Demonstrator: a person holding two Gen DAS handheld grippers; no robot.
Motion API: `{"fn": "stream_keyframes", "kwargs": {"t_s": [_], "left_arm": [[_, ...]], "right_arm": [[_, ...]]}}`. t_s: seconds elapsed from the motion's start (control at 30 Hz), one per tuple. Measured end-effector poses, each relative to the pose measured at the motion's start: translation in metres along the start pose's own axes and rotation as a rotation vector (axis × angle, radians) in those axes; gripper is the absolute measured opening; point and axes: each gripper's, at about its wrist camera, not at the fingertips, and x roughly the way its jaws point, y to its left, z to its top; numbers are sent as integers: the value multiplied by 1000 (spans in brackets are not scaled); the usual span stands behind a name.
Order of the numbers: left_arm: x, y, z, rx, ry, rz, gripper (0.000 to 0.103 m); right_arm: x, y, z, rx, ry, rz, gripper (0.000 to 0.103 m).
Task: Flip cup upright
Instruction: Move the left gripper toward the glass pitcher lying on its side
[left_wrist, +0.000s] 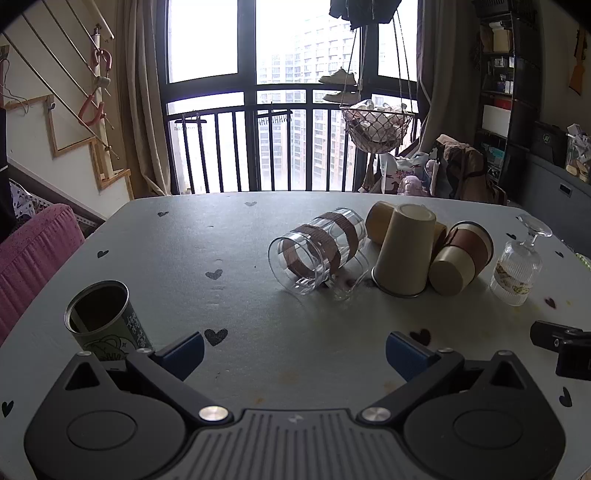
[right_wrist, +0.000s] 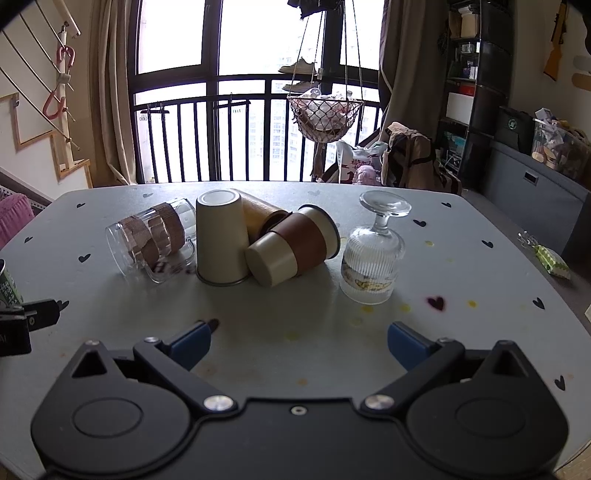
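Observation:
A green can cup (left_wrist: 101, 319) stands upright at the near left, beside my open, empty left gripper (left_wrist: 295, 352). Across the grey table (left_wrist: 236, 302) a clear glass mug (left_wrist: 317, 253) (right_wrist: 151, 240) with brown bands lies on its side. A beige cup (left_wrist: 404, 251) (right_wrist: 221, 238) stands upside down. A cup with a brown sleeve (left_wrist: 461, 256) (right_wrist: 295, 245) lies on its side against a tan cup (left_wrist: 378, 219) (right_wrist: 260, 212). A stemmed ribbed glass (left_wrist: 519, 266) (right_wrist: 375, 254) stands upside down. My right gripper (right_wrist: 299, 343) is open and empty, short of the cups.
A green wrapped packet (right_wrist: 552, 260) lies near the table's right edge. The other gripper's black body shows at the right of the left wrist view (left_wrist: 565, 347) and at the left of the right wrist view (right_wrist: 22, 325). A pink cushion (left_wrist: 33, 254) sits left of the table.

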Motion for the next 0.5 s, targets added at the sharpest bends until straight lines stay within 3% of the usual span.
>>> {"fn": "stream_keyframes", "kwargs": {"t_s": [0.5], "left_arm": [[5,0,-2,0,2,2,103]], "right_arm": [[2,-1,-1,2,3,4,103]]}}
